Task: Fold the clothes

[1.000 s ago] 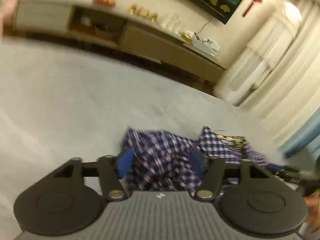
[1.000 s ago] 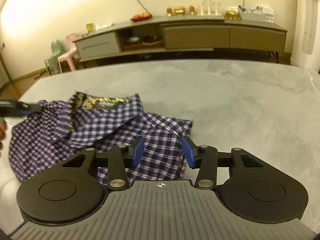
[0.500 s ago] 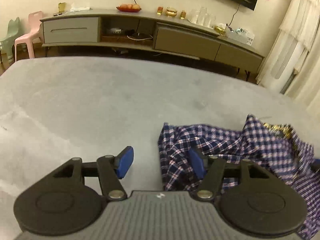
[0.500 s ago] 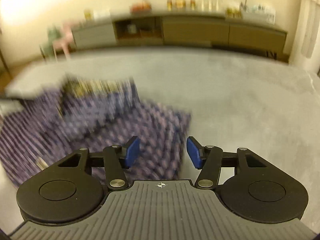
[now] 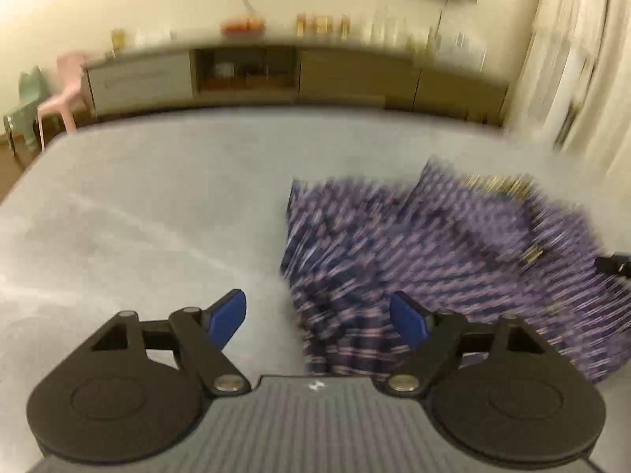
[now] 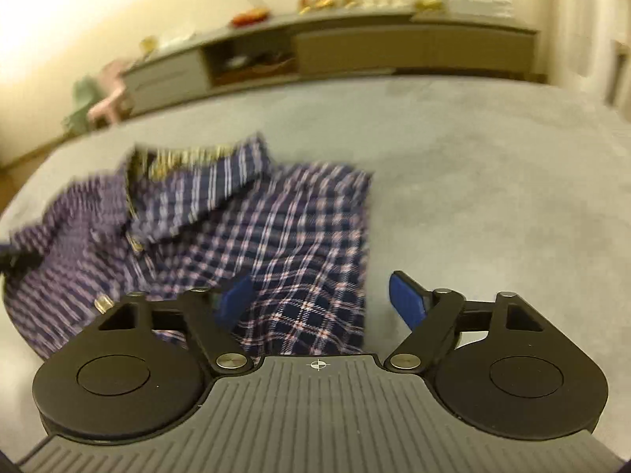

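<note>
Garments: one plaid shirt (image 6: 252, 244), the only piece of clothing in either view.
Grippers: two. The left gripper (image 5: 317, 317) and the right gripper (image 6: 321, 301), each with two blue pads.
Other furniture: one long sideboard (image 6: 355, 47) against the far wall; two small plastic chairs, one pink (image 5: 65, 86) and one green (image 5: 23, 98), at the sideboard's left end.
Shirt look: navy and purple check with white and reddish lines, crumpled and loosely doubled over itself, a collar flap turned up to show a yellowish patterned lining (image 6: 177, 157). Much of it is smeared by motion blur in the left wrist view.
Shirt place: lying on the grey table (image 6: 493, 197), on the side away from the sideboard, well short of the table's far edge.
Left gripper state: jaws apart and opening; the shirt's left edge shows in the gap beyond the pads, neither pad pressing it, and the left pad is over bare table.
Right gripper state: jaws apart and opening; the shirt's right-hand corner lies in the gap, the left pad (image 6: 236, 299) over the cloth, the right pad (image 6: 406, 299) over bare table. No pinch visible.
Edges: the shirt's right edge runs straight down toward the right gripper; its left part nears the table's rounded left rim.
Open room: broad bare table between shirt and sideboard, and to the shirt's right.
</note>
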Available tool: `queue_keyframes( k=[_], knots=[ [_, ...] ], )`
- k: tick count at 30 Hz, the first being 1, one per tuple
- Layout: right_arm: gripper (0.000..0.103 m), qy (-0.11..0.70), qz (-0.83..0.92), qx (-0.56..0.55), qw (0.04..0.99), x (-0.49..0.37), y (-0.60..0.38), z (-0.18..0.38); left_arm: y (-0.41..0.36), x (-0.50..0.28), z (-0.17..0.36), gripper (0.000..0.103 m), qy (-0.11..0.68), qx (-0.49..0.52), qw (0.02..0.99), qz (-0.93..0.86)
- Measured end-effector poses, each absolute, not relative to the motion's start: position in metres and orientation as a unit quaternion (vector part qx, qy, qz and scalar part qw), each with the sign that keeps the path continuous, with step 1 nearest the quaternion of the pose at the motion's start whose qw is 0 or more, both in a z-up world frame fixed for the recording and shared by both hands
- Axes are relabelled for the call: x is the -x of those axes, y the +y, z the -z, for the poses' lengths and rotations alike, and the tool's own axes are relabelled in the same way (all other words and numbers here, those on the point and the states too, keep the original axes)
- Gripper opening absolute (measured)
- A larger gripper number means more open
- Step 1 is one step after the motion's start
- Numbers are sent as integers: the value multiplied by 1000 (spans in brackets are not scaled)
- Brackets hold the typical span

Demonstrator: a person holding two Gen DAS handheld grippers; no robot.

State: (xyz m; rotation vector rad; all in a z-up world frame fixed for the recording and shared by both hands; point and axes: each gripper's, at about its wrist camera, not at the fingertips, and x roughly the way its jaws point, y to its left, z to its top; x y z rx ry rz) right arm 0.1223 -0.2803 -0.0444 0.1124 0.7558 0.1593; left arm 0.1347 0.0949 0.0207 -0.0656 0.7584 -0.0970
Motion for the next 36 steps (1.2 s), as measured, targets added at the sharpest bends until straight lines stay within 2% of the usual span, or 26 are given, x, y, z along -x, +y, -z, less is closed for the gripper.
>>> queue_keyframes(
  k=[3,4,8,10,12,15,16,27,36],
  knots=[
    [75,326,-131,-36,936,-84,-274,14,95,-106,-28,92,354,52,931,73],
    [75,322,-143,-26,936,-76,-272,11,92,-103,-21,92,370,47,925,76],
    [76,389,-124,1,913,-74,-262,53,77,-109,15,92,435,-11,899,45],
    [82,409,-104,5,906,-77,-260,68,74,-103,15,91,427,-12,903,45],
    [81,396,-83,-28,914,-69,-269,57,72,-84,5,92,404,4,912,67],
    [98,352,-83,-82,929,-35,-279,32,57,-58,-1,101,376,4,923,85],
    [99,341,-83,-93,932,-24,-281,27,51,-50,-1,101,371,0,924,88],
    [100,336,-73,34,938,31,-222,36,-7,-19,26,103,353,-40,927,119],
    [100,364,-41,-33,930,11,-236,56,-10,-20,41,103,390,6,914,110]
  ],
)
